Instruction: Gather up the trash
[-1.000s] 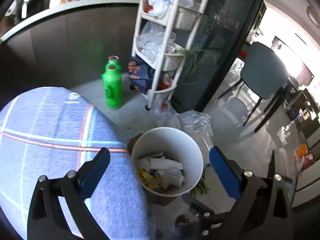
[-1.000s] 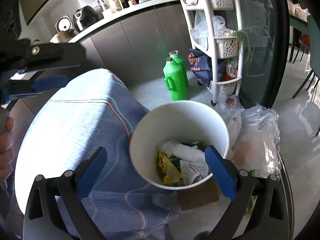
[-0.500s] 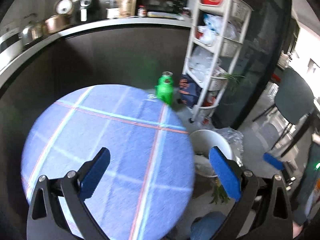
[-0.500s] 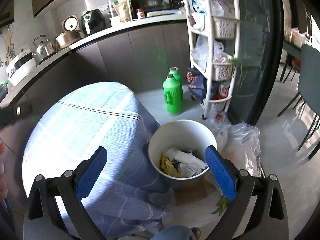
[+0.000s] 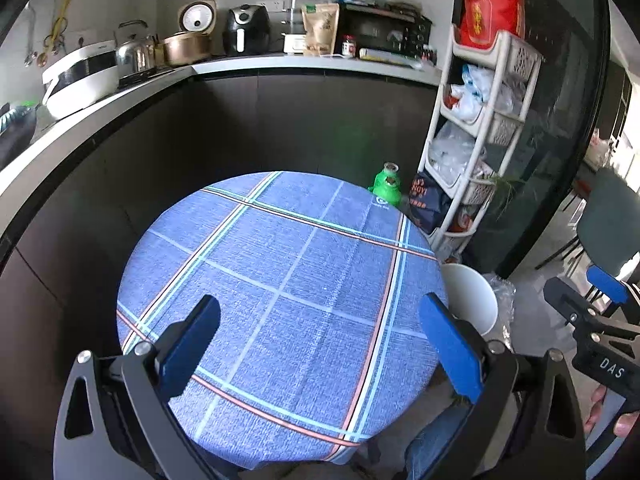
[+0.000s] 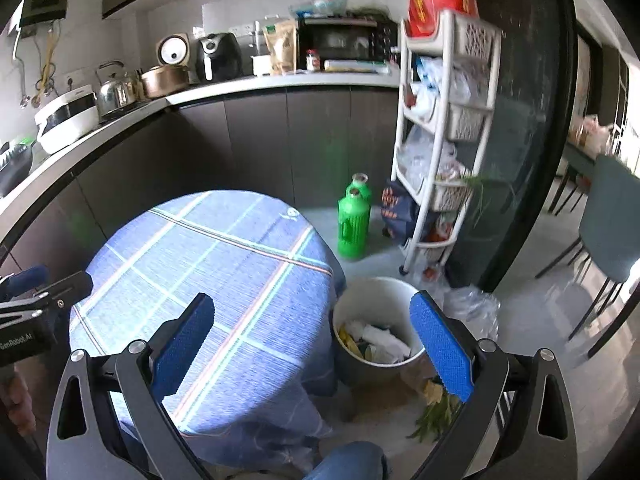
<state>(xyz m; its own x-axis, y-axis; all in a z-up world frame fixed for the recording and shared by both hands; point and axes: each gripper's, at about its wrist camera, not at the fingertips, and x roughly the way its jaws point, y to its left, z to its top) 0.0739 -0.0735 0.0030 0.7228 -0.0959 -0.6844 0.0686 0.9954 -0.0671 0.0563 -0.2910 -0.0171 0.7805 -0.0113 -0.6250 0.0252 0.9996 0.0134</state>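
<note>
Blue-padded, our left gripper (image 5: 318, 346) and right gripper (image 6: 312, 344) both stand spread wide, grasping nothing. Beneath them we see a round table (image 5: 280, 280) under a blue plaid cloth, dark cabinets (image 6: 280, 140) beyond at twelve o'clock. On the floor at the table's three o'clock edge sits the white bin (image 6: 378, 320), holding crumpled paper and wrappers (image 6: 376, 340).

White bin (image 6: 376, 344) of trash (image 6: 374, 340), upright beside table (image 6: 200, 280)
</note>
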